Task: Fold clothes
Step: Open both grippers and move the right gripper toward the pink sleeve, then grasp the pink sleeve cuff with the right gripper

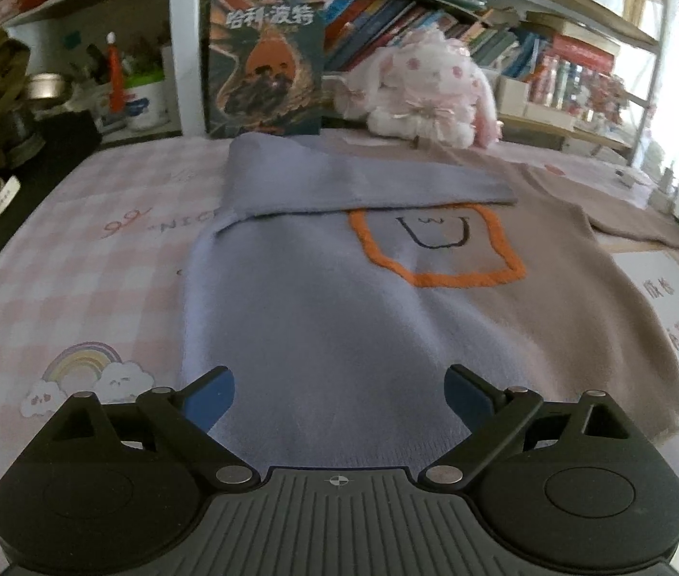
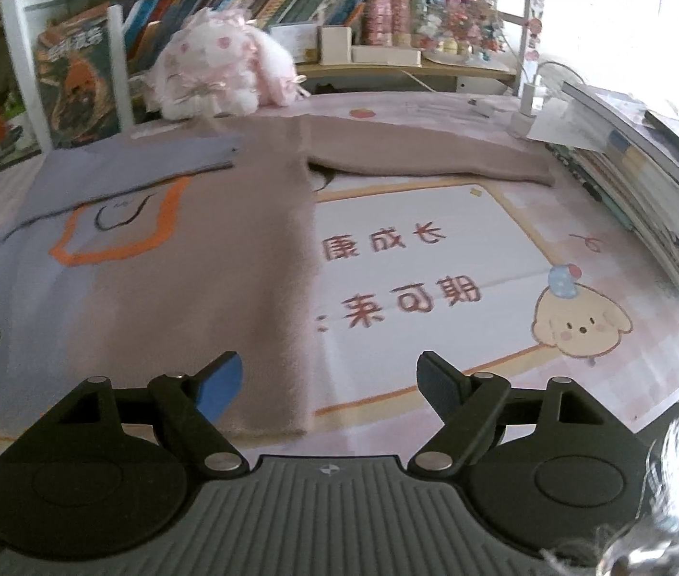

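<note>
Both grippers hover open over a half-folded sweater.

The left gripper (image 1: pixel 339 398) stands wide and empty above the sweater's (image 1: pixel 387 317) near hem; the right gripper (image 2: pixel 329 384) is just as wide, holding nothing, over the hem's right corner. The sweater lies flat on the checked tablecloth (image 1: pixel 75 288), its blue sleeve (image 1: pixel 339 177) already folded across the chest, the brown sleeve (image 2: pixel 435 163) still stretched out. Folding that sleeve inward seems next, which calls for reaching to its cuff.
</note>
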The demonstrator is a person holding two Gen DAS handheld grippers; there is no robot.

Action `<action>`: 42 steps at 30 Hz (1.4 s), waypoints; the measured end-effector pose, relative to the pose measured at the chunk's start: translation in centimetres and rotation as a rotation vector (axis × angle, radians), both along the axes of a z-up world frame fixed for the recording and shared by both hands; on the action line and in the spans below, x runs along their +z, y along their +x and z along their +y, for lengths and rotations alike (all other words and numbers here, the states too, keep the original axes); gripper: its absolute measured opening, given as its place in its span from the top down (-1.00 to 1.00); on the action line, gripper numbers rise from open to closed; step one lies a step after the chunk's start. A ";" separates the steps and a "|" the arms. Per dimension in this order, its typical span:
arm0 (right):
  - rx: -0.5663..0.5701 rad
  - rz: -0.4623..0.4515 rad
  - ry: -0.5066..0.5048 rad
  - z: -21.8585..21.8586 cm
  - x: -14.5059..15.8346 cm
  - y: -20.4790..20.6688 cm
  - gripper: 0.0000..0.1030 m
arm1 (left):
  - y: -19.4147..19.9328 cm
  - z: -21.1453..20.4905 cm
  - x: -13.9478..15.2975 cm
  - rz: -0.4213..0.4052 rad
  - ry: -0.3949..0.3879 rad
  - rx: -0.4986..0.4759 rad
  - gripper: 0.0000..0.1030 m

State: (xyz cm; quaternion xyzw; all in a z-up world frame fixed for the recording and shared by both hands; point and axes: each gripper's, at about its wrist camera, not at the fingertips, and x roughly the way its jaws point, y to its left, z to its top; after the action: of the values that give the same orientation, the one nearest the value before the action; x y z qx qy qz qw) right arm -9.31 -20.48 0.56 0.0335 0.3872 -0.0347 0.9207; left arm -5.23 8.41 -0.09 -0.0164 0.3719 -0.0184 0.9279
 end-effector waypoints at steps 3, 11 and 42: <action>-0.010 -0.003 0.018 -1.7 -0.2 1.1 -0.53 | 0.5 -1.0 0.0 0.002 0.006 0.025 -0.87; 0.026 0.002 0.063 -8.0 -0.9 6.0 -0.53 | 2.6 -6.5 0.2 0.009 0.050 0.101 -0.87; 0.087 0.009 0.180 -22.3 -2.9 21.4 -0.57 | 2.0 -16.8 1.8 -0.017 -0.002 0.410 -0.87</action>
State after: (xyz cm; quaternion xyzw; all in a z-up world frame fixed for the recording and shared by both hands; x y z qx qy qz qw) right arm 12.09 -42.83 -2.37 0.0989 0.3938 0.0403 0.9130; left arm -3.25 -8.37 1.69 -0.0925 0.3530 0.1703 0.9154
